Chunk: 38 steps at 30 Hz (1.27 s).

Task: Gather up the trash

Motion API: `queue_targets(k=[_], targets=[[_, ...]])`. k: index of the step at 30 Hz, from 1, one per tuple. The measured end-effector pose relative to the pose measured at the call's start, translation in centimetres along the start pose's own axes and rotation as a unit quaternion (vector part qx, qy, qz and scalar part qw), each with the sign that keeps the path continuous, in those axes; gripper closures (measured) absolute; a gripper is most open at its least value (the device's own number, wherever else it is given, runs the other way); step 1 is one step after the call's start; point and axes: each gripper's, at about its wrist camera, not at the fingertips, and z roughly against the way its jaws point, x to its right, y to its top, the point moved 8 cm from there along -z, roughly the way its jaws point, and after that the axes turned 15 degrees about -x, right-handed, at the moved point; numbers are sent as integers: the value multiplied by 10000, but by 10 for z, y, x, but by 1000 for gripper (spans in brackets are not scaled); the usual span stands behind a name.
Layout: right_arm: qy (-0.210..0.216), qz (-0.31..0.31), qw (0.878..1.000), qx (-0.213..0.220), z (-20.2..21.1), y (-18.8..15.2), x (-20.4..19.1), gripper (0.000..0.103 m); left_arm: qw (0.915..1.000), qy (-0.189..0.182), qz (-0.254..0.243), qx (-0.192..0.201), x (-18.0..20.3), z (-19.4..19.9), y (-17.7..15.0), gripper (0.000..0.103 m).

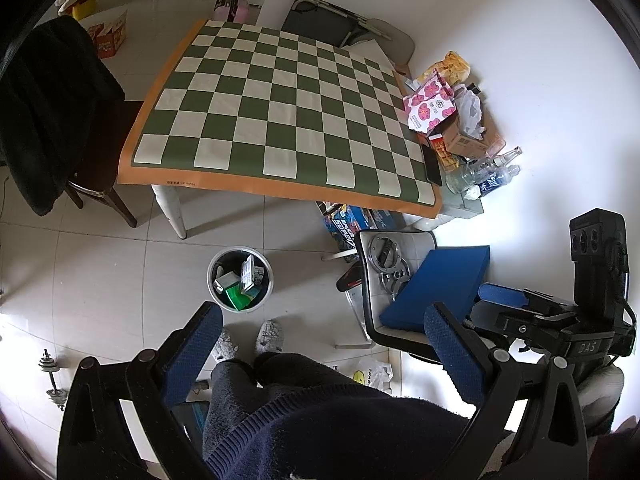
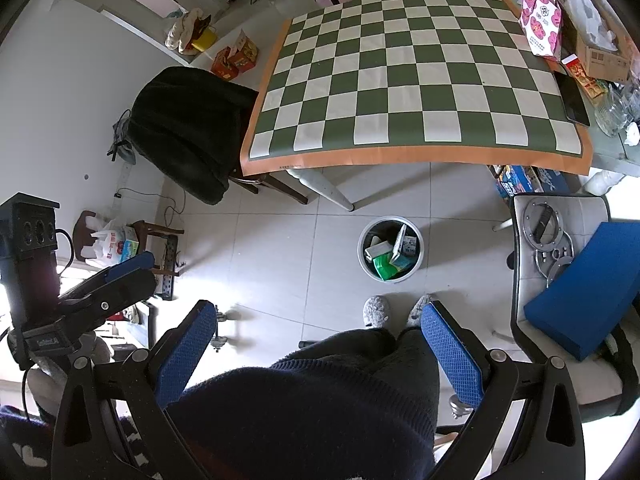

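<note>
A round grey trash bin (image 1: 229,306) (image 2: 390,279) stands on the tiled floor in front of the table and holds cartons and a green packet. Litter sits along the table's right edge: a pink floral bag (image 1: 430,106) (image 2: 540,20), a crumpled white plastic bag (image 1: 470,110), a cardboard box (image 1: 460,142) and clear plastic bottles (image 1: 484,170). My left gripper (image 1: 323,310) is open and holds nothing, above a person's legs. My right gripper (image 2: 319,308) is open too, beside the left one, and holds nothing. Each shows side-on in the other's view.
The table carries a green-and-white checkered cloth (image 1: 280,100) (image 2: 400,72) and a black phone (image 1: 432,164). A dark chair draped in black fabric (image 1: 52,112) stands left. A white chair with a blue cushion (image 1: 440,284) (image 2: 584,296) is right. A dumbbell (image 1: 52,380) lies on the floor.
</note>
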Motion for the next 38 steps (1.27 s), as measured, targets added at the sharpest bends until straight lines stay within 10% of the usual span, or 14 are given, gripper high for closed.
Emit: queue_targets(k=[38], targets=[[37, -64, 10000, 23, -1, 2, -2, 0, 10000, -42, 7, -6, 4, 0, -2, 0]])
